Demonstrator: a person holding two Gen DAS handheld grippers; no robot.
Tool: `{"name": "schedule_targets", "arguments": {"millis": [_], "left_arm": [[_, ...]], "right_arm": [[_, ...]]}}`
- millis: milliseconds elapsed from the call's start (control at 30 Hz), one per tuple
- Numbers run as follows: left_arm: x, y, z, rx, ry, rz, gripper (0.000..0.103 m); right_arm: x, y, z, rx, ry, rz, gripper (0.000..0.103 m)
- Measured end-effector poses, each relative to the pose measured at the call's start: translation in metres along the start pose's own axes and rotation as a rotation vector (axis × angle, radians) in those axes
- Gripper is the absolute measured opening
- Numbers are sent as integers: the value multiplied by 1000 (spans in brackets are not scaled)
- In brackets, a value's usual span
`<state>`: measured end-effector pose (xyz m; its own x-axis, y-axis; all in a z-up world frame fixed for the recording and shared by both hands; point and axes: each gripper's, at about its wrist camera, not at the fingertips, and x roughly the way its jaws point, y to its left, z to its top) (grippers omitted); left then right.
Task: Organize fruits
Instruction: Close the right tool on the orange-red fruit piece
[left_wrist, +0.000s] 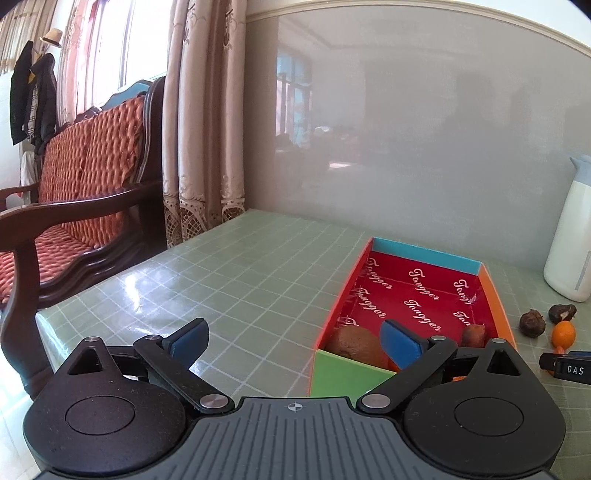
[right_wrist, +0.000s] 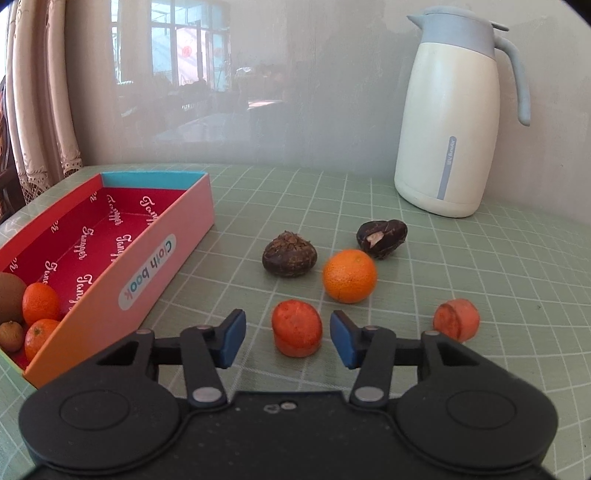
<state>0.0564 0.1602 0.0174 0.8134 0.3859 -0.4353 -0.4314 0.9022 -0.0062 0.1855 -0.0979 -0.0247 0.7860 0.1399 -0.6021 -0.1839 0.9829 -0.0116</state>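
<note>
My right gripper (right_wrist: 288, 339) stands on either side of an orange carrot chunk (right_wrist: 297, 328), with a small gap at each blue pad, so nothing is gripped. Beyond it lie a tangerine (right_wrist: 349, 275), two dark water chestnuts (right_wrist: 290, 258) (right_wrist: 382, 238) and a second carrot chunk (right_wrist: 457, 319). The colourful box (right_wrist: 166, 258) on the left holds a kiwi (right_wrist: 9, 297), two tangerines (right_wrist: 40, 302) (right_wrist: 38, 336) and a small brown fruit (right_wrist: 11, 335). My left gripper (left_wrist: 295, 343) is open and empty, at the near end of the box (left_wrist: 496, 295), where the kiwi (left_wrist: 354, 341) shows.
A white and blue thermos jug (right_wrist: 447, 136) stands at the back right against the glossy wall. The table has a green checked cover (left_wrist: 240, 277). A wooden sofa with orange cushions (left_wrist: 85, 184) and curtains (left_wrist: 199, 129) stand beyond the table's left edge.
</note>
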Motion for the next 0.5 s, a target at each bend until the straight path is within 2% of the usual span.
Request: {"name": "schedule_targets", "arguments": {"millis": [167,367,500], "left_arm": [[3,8,0,-27,11,12,99],[2,10,-1,-31,8,18,99],[3,10,-1,-28,10,27,99]], "right_arm": [[0,0,0,-11,-1,-5,29],[5,0,-1,-17,20,-8,30],[7,-2,-2,9,22,19,29]]}}
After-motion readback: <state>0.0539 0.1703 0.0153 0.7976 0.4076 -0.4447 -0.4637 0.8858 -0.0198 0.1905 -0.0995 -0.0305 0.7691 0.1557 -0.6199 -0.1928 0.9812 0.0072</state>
